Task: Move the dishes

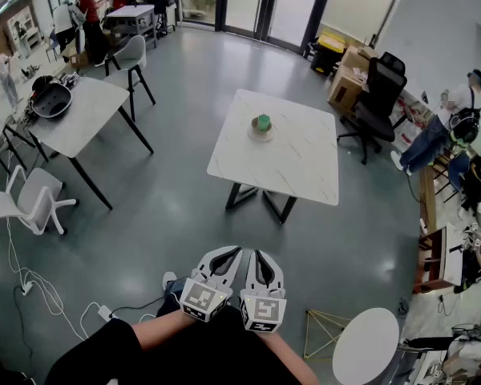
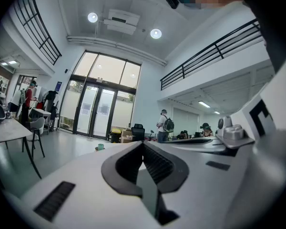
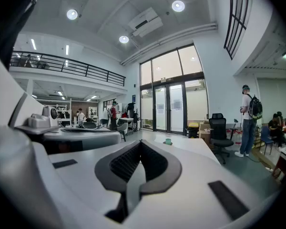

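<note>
— Has the moving begun?
— Not by my eye. The left gripper [image 1: 233, 253] and right gripper [image 1: 260, 256] sit side by side, close against the person's body. Both have their jaws pressed together with nothing between them.
— And the dishes?
— A green cup [image 1: 263, 123] on a saucer [image 1: 253, 134], toward the far side of the white table [image 1: 305, 163]. They're well apart from both grippers, with floor between.
— So which step is this?
— The approach, I'd judge; nothing is touched yet. Next they'd need to walk up to the table and spread one pair of jaws. Then they'd have to take the saucer's rim level, so the cup doesn't slide off.
</note>
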